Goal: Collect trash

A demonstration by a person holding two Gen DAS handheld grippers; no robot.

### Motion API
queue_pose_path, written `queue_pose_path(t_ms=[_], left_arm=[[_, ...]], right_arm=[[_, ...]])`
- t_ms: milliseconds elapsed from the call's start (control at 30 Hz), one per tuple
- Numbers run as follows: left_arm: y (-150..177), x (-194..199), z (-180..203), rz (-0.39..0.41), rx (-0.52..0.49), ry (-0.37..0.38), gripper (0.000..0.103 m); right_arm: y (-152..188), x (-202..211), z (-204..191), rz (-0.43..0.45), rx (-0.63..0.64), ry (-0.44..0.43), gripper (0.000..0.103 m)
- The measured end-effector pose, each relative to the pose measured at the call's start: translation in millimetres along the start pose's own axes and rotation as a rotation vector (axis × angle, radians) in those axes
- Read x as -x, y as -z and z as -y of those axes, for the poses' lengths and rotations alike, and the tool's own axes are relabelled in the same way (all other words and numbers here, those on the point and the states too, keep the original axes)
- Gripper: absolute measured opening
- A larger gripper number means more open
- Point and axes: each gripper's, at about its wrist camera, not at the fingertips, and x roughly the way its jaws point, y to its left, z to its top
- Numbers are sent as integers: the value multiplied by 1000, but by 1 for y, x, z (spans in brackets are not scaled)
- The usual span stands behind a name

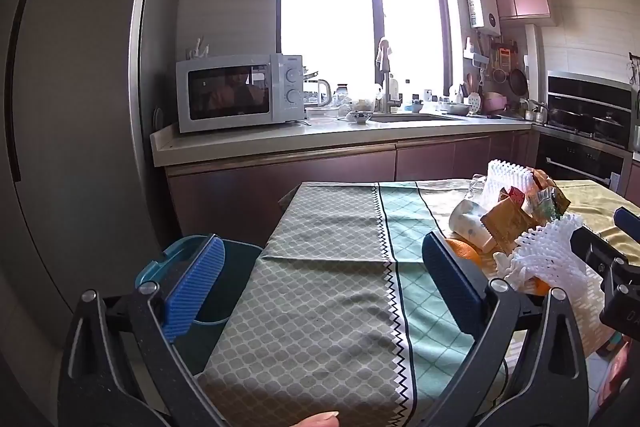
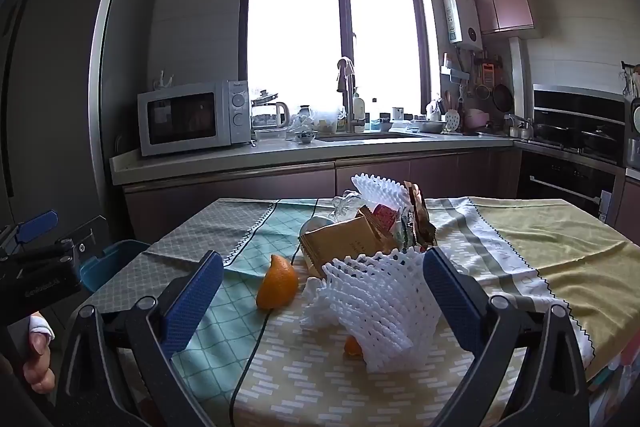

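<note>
Starting out | both my jaws apart, empty | foam net (image 2: pixel 376 303), orange peel (image 2: pixel 277 283), wrappers (image 2: pixel 344 243) uncollected on bench (image 2: pixel 560 247) | bin (image 1: pixel 228 279) waiting

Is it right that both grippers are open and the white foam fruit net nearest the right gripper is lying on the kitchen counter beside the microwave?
Not quite. Both the left gripper and right gripper are open, but the white foam fruit net lies on the patterned tablecloth of the table, next to the orange peel, not on the kitchen counter. The right wrist view shows this.
</note>
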Motion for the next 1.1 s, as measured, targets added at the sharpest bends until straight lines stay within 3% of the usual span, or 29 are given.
queue_pose_path(t_ms=[1100], left_arm=[[-3,6,-2,6,4,-17,97]], right_arm=[[1,0,3,-6,-5,-4,97]])
